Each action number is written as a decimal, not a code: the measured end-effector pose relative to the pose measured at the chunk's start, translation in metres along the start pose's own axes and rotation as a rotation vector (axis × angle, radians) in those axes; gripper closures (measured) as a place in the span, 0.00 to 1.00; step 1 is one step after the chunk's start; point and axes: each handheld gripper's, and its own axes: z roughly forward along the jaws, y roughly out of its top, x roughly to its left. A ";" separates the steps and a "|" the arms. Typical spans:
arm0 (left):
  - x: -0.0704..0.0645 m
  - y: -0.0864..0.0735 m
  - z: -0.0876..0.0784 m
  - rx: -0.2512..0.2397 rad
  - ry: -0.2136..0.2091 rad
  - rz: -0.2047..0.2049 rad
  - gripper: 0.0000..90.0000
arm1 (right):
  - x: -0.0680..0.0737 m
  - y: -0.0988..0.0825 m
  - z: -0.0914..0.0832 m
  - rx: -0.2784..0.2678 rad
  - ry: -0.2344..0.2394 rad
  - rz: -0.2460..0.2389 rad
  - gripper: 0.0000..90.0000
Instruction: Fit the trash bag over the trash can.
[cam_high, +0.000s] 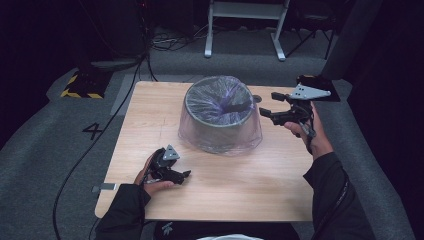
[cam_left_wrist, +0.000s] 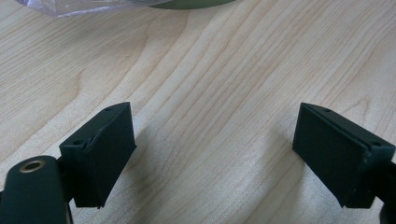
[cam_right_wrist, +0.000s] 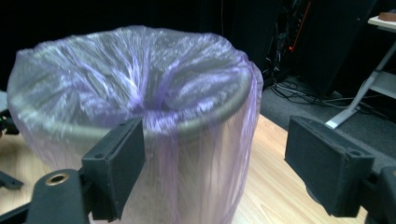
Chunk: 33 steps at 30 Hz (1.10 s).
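Observation:
A round grey bin (cam_high: 220, 117) lined with a thin purple-clear plastic bag (cam_right_wrist: 140, 84) stands on the wooden table (cam_high: 240, 185). The bag drapes over the rim and down the outside. My right gripper (cam_high: 266, 105) hovers open just right of the bin's rim, level with its top, nothing between its pads (cam_right_wrist: 116, 163). My left gripper (cam_high: 187, 175) rests open low on the table at the front left, well short of the bin, with bare wood between its jaws (cam_left_wrist: 215, 154). The bag's lower edge (cam_left_wrist: 84, 7) shows at the top of the left gripper view.
The table's front and right edges lie close to the person's sleeves (cam_high: 330, 195). Grey carpet (cam_high: 45, 150) surrounds the table. A white desk frame (cam_high: 245, 25) and cables sit behind, with a yellow-black striped plate (cam_high: 82, 85) at far left.

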 end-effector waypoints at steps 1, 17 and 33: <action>0.000 0.000 0.000 0.000 0.000 0.000 0.14 | 0.001 0.001 0.001 0.000 0.004 -0.005 0.22; 0.000 0.000 0.000 0.001 0.002 0.003 0.14 | 0.021 0.021 0.027 0.001 0.038 -0.028 0.23; 0.000 0.000 0.000 0.002 0.002 0.002 0.14 | 0.038 0.041 0.044 0.018 0.054 -0.069 0.24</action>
